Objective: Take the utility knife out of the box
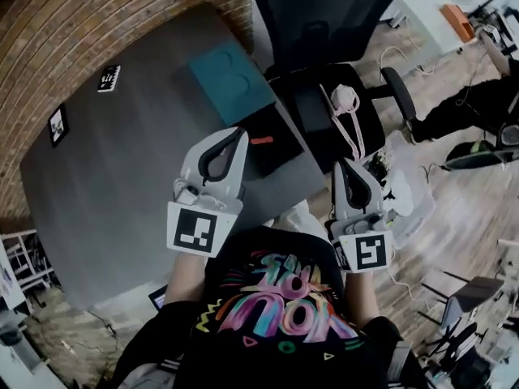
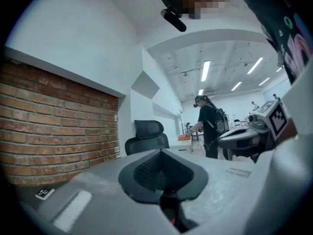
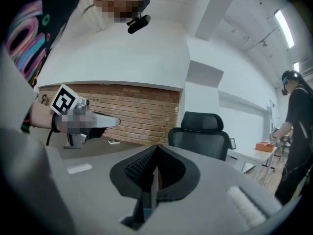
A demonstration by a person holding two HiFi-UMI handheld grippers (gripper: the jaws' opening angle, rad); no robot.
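Note:
In the head view a black box (image 1: 272, 156) lies at the near right edge of the grey table (image 1: 130, 160), with a small orange-red item (image 1: 261, 140) on it that may be the utility knife. Behind it is a teal box (image 1: 231, 79). My left gripper (image 1: 240, 131) is held level above the table edge, its tip just left of the orange-red item, jaws shut and empty (image 2: 161, 152). My right gripper (image 1: 341, 163) hovers off the table's right side over the chair seat; its jaws (image 3: 156, 147) meet at the tips with nothing between them.
A black office chair (image 1: 324, 31) stands against the table's right side, with a pink-and-white object (image 1: 347, 104) on its seat. Two marker tags (image 1: 109, 78) (image 1: 57, 125) lie on the table's left. A brick wall (image 2: 54, 131) runs behind. Another person (image 2: 208, 126) stands in the background.

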